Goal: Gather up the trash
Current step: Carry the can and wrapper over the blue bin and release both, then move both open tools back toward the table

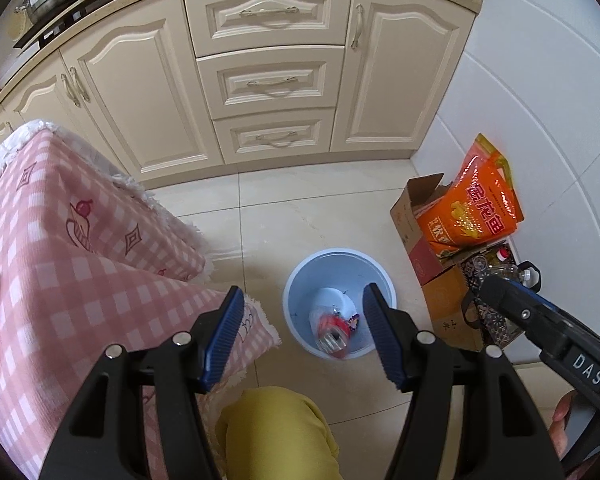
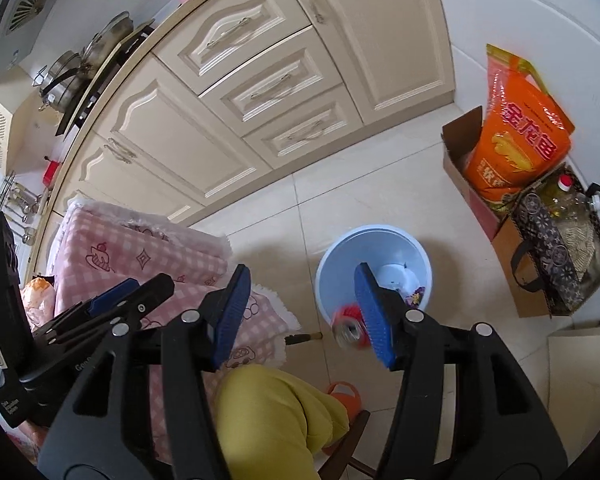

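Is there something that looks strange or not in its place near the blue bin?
Only the red can: it is blurred, as if falling, just below the open right gripper and above the blue bin. The left wrist view shows it inside the bin's outline. Nothing is spilled on the floor.

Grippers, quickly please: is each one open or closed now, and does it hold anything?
Left gripper: open, holding nothing.
Right gripper: open, holding nothing; a red can shows blurred over the blue bin.
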`<state>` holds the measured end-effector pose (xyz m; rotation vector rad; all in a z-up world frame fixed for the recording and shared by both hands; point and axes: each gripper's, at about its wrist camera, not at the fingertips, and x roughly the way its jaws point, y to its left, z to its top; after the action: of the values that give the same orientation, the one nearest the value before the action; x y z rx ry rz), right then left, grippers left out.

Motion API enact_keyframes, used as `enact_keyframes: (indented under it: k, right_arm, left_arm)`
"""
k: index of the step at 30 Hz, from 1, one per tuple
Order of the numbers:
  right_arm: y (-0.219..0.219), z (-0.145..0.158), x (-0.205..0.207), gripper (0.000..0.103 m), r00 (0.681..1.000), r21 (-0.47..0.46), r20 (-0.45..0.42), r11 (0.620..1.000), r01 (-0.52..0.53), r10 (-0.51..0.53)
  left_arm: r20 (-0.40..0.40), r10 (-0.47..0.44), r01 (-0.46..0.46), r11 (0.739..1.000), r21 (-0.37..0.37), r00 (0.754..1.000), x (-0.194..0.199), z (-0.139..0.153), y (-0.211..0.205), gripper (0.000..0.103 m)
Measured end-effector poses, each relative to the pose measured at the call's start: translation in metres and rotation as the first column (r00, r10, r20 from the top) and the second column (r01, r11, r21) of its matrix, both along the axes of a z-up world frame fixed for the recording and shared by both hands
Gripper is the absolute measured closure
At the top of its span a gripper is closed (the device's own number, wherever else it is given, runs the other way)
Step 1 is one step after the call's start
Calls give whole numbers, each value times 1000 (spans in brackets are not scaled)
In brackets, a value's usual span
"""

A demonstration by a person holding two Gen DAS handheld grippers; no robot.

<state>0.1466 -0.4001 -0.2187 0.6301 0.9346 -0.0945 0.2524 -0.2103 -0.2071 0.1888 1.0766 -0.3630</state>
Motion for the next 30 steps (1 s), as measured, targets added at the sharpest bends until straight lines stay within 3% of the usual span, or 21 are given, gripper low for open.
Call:
enact_keyframes:
  k: [13, 30]
  right_arm:
    - [-1, 13, -18, 48, 1000, -13, 11, 1000, 23, -23]
    - [29, 70, -67, 48, 993, -74, 120, 997, 31, -22]
  left_arm:
    - [18, -27, 27, 1000, -11, 999, -14, 11, -1, 42]
    - [121, -74, 82, 995, -59, 990, -66, 60, 12, 42]
